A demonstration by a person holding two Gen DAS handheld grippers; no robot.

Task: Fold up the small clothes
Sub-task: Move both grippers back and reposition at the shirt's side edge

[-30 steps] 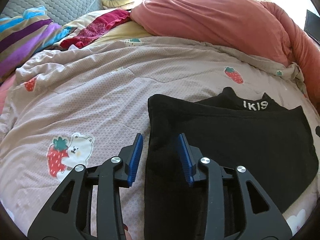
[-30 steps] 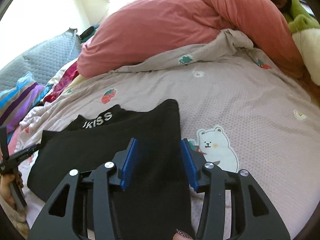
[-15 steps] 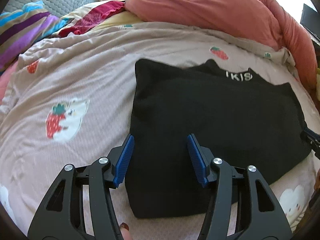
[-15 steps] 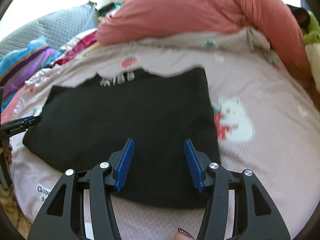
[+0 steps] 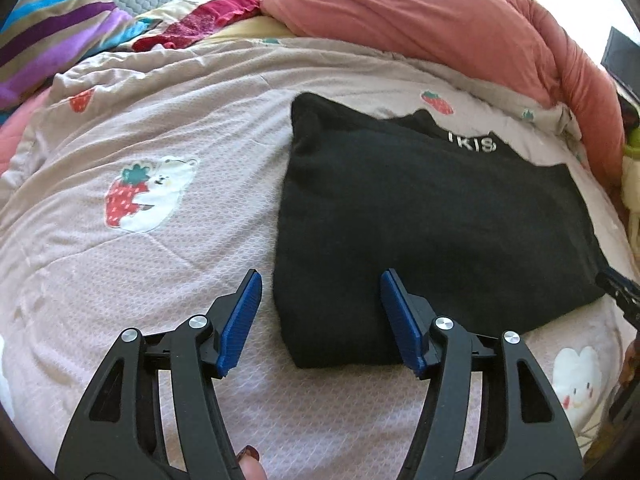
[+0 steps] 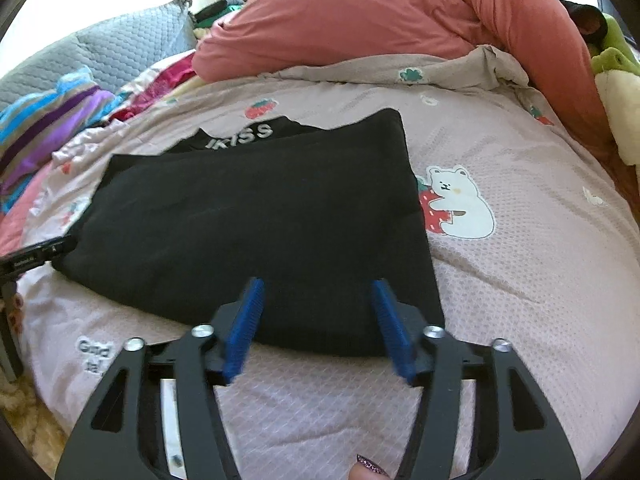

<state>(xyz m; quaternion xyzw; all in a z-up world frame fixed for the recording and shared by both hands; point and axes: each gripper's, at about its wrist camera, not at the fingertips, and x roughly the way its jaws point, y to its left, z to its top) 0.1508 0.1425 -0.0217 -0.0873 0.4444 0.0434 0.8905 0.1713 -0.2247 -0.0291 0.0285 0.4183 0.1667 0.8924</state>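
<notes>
A black garment [image 5: 432, 220] with white lettering at its waistband lies folded flat on the pink bedspread [image 5: 160, 240]; it also shows in the right wrist view [image 6: 256, 220]. My left gripper [image 5: 320, 312] is open and empty, above the garment's near left corner. My right gripper [image 6: 318, 316] is open and empty, above the garment's near right edge. The tip of the right gripper shows at the right edge of the left wrist view [image 5: 616, 288], and the left gripper's tip at the left edge of the right wrist view [image 6: 36, 256].
A salmon duvet [image 5: 440, 28] is bunched along the back of the bed. Striped and red clothes [image 5: 60, 40] and a grey quilted pillow [image 6: 120, 48] lie at the back left. A green plush toy [image 6: 616, 80] sits at the right.
Both grippers have opened wide, let go of the black garment and pulled back toward the near edge of the bed. The garment now lies flat.
</notes>
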